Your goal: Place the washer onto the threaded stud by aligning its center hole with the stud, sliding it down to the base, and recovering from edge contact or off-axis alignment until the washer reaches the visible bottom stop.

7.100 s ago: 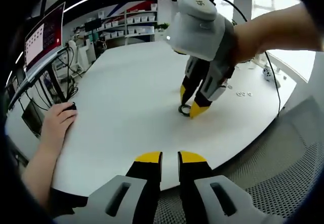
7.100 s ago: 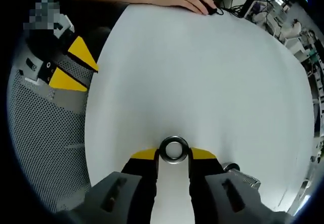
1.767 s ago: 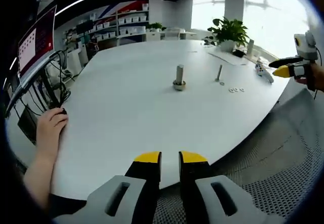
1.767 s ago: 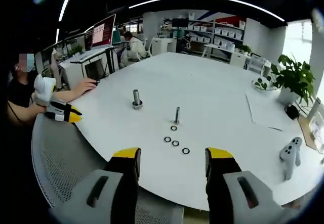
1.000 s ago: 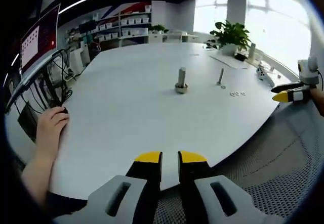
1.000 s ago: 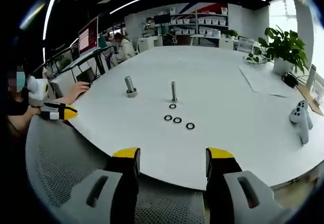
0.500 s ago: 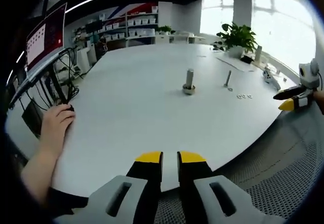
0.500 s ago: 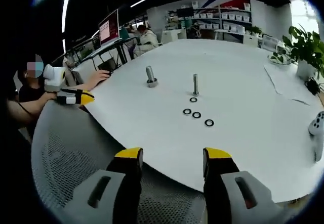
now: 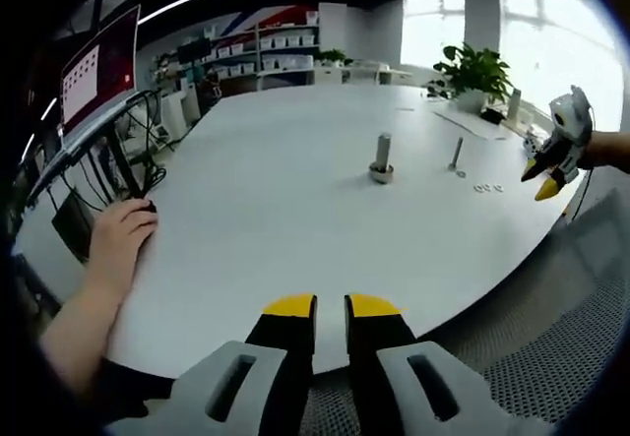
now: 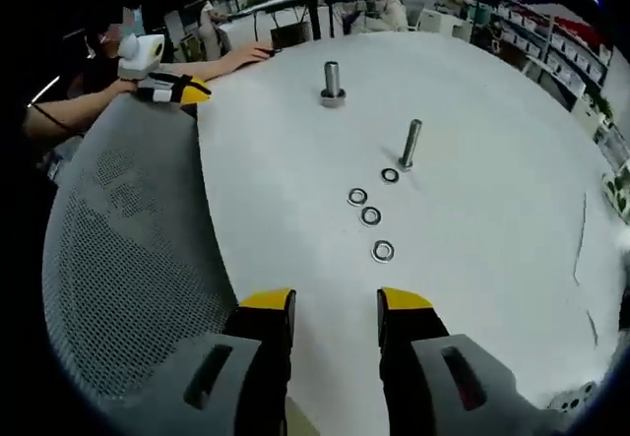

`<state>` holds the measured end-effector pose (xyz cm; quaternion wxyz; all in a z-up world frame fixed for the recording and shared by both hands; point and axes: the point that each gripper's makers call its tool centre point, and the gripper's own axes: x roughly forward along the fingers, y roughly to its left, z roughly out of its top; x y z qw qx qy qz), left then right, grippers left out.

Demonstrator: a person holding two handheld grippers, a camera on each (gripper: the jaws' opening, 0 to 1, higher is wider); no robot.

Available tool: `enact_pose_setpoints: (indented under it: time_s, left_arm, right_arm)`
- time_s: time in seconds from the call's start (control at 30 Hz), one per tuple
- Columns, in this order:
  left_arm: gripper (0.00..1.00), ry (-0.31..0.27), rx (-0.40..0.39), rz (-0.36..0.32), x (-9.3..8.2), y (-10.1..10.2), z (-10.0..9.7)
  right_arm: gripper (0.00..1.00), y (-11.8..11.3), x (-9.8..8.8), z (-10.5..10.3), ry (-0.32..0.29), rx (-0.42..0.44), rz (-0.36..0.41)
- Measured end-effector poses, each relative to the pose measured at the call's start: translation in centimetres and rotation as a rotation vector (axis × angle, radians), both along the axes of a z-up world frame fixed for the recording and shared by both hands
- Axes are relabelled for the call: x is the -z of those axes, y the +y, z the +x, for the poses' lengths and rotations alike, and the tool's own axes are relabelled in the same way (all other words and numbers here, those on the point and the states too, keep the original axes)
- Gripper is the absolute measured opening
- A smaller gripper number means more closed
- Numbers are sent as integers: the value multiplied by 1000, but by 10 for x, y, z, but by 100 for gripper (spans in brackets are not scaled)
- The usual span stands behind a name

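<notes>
— So, which gripper is better placed for the next washer?

— I judge the right gripper [image 10: 335, 310]. Its jaws are apart and hold nothing, and the nearest washer [image 10: 383, 251] lies flat on the white surface [image 10: 492, 190], straight ahead of the jaws and a little toward the right jaw. Two more washers [image 10: 364, 207] and a fourth one [image 10: 391, 175] make a line that leads to the thin threaded stud [image 10: 409, 145].

— And the stud's axis?

— It stands upright, beyond the washers, so a washer must be lifted and come down along that vertical axis. The thick stud [image 10: 332, 83] stands farther away, with a ring at its base.

— The left gripper?

— The left gripper [image 9: 330, 314] has its jaws almost together and empty, and from it the thin stud is well apart, across the surface.
</notes>
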<state>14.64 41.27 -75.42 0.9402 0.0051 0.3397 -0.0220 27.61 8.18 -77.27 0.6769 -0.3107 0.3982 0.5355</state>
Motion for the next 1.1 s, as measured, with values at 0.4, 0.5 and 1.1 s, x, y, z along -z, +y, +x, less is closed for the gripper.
enact_pose_setpoints:
  time_s: [0.4,0.5,1.1]
  left_arm:
    - [7,8,-1,16,2,3,0]
    - [7,15,5,21,3,3,0]
    - [7,3,-15,-1,2,4,1]
  right_arm:
    - [29,18,17,26,-8,-226,-159]
    - [25,16,23,20,11,-268,-221]
    - [20,21,27,24,-15,-421,-313]
